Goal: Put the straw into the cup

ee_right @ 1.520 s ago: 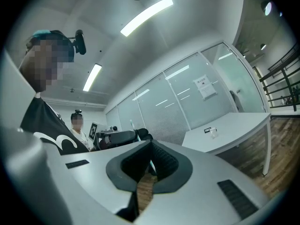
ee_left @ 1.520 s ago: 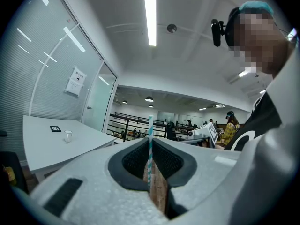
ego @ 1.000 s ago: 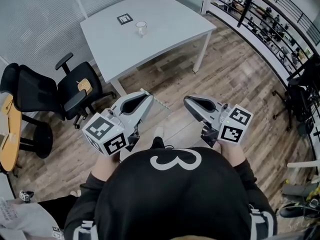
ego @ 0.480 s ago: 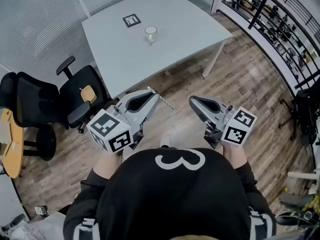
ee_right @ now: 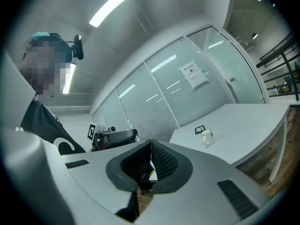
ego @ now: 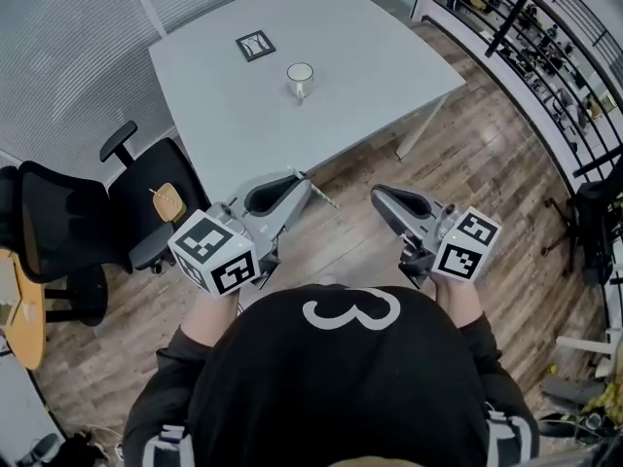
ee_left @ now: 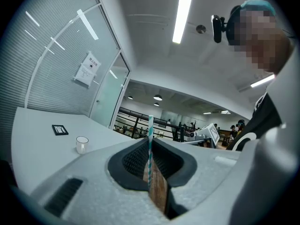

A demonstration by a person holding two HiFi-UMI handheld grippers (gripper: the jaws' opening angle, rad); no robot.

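Note:
A small clear cup stands on the light grey table, well ahead of both grippers. My left gripper is shut on a white straw with teal stripes, which sticks out sideways past the jaw tips. In the left gripper view the straw stands upright between the pads, with the cup far off to the left. My right gripper is shut with nothing in it. Its own view shows the right gripper with its pads together and the cup far off to the right.
A black-and-white marker card lies on the table behind the cup. Two black office chairs stand left of the table, and a wooden tabletop shows at the left edge. A black railing runs along the right. Wooden floor lies below the grippers.
The table and cup have drawn nearer and sit lower in the head view. Both grippers have kept their pose, the left still shut on the straw.

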